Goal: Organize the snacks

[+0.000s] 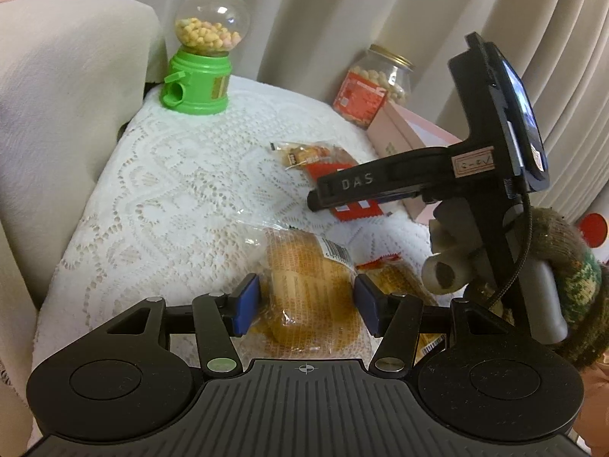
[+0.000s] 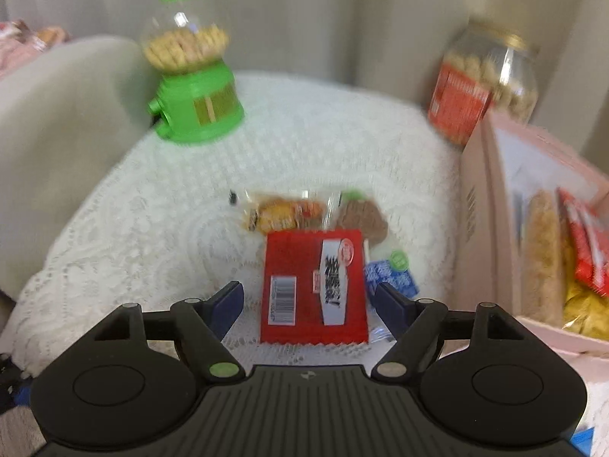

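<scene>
In the left wrist view my left gripper [image 1: 306,306] is open, its blue pads on either side of a clear-wrapped golden waffle cake [image 1: 310,297] that lies on the white lace cloth [image 1: 171,175]; no squeeze shows. A second wrapped cake [image 1: 396,278] lies just right of it. In the right wrist view my right gripper [image 2: 308,304] is open around a red snack packet [image 2: 314,285] lying flat. A clear-wrapped pastry [image 2: 283,211], a brown cookie pack [image 2: 361,217] and a blue packet [image 2: 388,276] lie beside it. The right gripper's body [image 1: 475,175] hovers above that packet.
A pink box [image 2: 491,205] at the right holds several snacks, red packets [image 2: 586,251] among them. A green candy dispenser [image 1: 201,49] stands at the back left, a glass jar with a red label [image 1: 375,85] at the back right. A cream cushion [image 1: 57,95] borders the left.
</scene>
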`<action>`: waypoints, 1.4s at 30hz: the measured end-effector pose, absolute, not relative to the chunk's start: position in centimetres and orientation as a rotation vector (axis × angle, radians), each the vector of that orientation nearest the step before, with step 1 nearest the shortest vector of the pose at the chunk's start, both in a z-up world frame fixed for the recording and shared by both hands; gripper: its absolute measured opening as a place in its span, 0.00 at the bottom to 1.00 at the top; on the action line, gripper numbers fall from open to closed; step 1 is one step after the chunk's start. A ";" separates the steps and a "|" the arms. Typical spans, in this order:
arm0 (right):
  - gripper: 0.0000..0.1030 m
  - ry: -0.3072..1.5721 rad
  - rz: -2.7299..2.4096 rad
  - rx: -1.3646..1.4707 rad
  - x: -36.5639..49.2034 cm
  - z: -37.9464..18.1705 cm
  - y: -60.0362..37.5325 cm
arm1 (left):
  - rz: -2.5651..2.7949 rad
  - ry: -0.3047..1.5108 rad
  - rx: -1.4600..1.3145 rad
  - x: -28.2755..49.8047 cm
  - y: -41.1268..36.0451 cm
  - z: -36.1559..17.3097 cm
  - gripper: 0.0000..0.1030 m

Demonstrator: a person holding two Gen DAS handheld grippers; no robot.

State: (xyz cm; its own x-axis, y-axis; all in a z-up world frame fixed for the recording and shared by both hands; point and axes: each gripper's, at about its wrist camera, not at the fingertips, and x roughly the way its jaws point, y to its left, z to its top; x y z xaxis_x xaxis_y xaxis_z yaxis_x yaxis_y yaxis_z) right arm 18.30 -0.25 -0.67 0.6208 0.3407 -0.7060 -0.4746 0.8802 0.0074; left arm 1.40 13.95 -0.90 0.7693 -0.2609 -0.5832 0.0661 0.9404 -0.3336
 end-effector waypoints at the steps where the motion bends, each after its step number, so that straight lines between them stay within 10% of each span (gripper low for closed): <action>1: 0.75 0.761 0.478 -0.180 18.1 -0.6 -0.5 | -0.182 0.672 -0.307 1.4 14.0 -0.9 0.59; 7: 0.49 0.738 0.516 -0.195 15.7 0.5 -2.5 | -0.181 0.674 -0.315 1.4 13.9 -1.0 0.60; 10: 0.16 0.712 0.525 -0.215 13.8 1.5 -4.1 | -0.177 0.679 -0.312 1.5 13.9 -0.9 0.60; 18: 0.17 0.700 0.546 -0.171 11.1 2.4 -7.8 | -0.167 0.688 -0.293 1.6 13.2 -0.8 0.60; 23: 0.69 0.700 0.527 -0.103 13.3 1.8 -6.1 | -0.166 0.690 -0.284 1.5 13.0 -0.7 0.60; 39: 0.62 0.924 0.432 0.198 26.1 1.5 2.7 | -0.209 0.668 -0.313 1.4 13.7 -1.1 0.61; 42: 0.39 0.890 0.399 0.072 25.5 1.8 4.1 | -0.215 0.662 -0.321 1.1 13.7 -1.1 0.61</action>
State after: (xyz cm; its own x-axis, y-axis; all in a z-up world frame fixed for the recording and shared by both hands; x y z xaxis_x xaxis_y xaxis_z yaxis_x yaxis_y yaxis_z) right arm 25.51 4.14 1.80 0.5610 0.3679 -0.7416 -0.3091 0.9241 0.2247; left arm 1.15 13.69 -1.15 0.7697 -0.2955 -0.5659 0.0932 0.9290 -0.3583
